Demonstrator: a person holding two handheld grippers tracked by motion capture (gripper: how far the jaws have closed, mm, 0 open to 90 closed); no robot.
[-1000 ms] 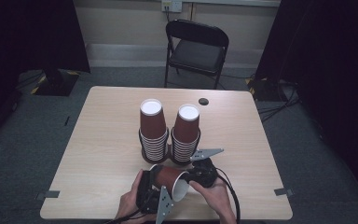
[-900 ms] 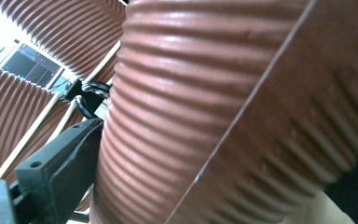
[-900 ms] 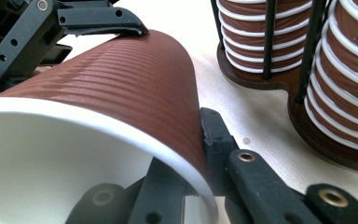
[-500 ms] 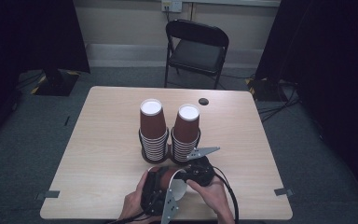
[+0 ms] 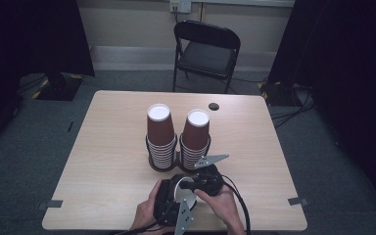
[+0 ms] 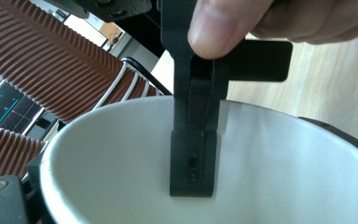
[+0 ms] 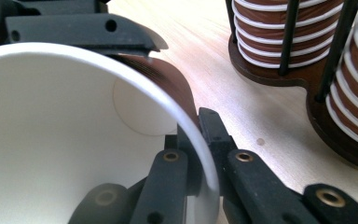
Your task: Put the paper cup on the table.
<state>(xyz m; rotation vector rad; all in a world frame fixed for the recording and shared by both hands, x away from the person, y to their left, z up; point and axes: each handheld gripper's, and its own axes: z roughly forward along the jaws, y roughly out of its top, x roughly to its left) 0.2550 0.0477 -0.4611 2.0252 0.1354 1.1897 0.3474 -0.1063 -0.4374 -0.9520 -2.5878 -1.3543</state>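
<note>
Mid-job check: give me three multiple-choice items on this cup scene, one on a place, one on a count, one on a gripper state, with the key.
1. Where is the loose cup?
A. On the chair
B. Between the two grippers near the table's front edge
C. On top of a stack

2. How many cup stacks stand in the holder?
A. Two
B. Three
C. Four

3. What is the right gripper doing?
A. Hanging open over the table
B. Gripping the holder's rod
C. Pinching the cup's rim

Key: 1 B, the high view shows it between both hands; 2 A, two stacks stand side by side; 3 C, its jaws close on either side of the white wall.
</note>
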